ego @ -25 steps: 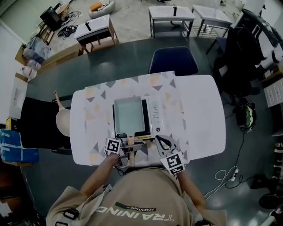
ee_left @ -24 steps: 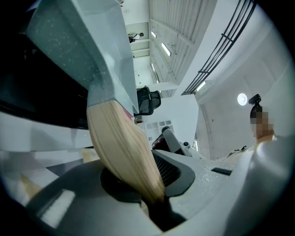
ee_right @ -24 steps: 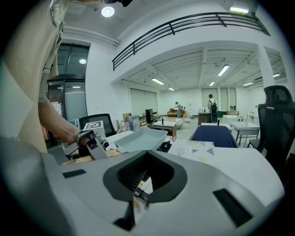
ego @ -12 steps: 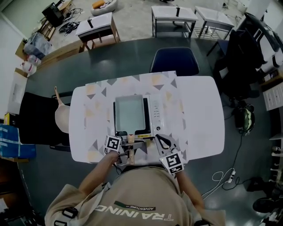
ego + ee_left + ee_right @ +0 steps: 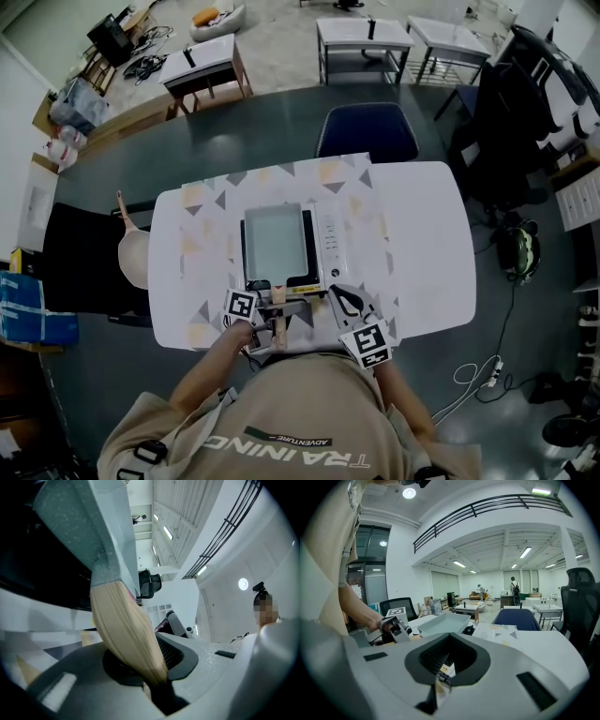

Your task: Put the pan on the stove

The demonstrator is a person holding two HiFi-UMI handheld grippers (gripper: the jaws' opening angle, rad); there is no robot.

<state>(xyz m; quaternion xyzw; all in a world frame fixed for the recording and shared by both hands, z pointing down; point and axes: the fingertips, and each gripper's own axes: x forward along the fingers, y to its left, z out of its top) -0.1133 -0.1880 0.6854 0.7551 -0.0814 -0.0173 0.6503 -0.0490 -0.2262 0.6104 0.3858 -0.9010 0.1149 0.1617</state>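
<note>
Two grippers are at the near edge of the white surface (image 5: 422, 244), one to each side of the pan's wooden handle (image 5: 278, 325). The left gripper (image 5: 267, 323) is clenched on that handle: its own view shows the pale wood (image 5: 124, 630) running down between the jaws, pinched close to its free end, with the pan's grey speckled body (image 5: 79, 522) rising beyond it at the upper left. In the head view the square grey pan (image 5: 274, 246) covers the dark cooking zone of the stove (image 5: 330, 246), whose white control strip shows bare to the pan's right. The handle points back toward the person, over the stove's near edge. Whether the pan's base touches the stove top cannot be told.

The right gripper (image 5: 343, 302) lies just to the right of the handle and apart from it. Its jaws (image 5: 440, 679) are drawn together with nothing between them. From its view the pan (image 5: 443, 623) sits ahead and to the left. A patterned cloth (image 5: 211, 234) lies under the stove. A blue chair (image 5: 366, 129) stands at the far side of the surface.
</note>
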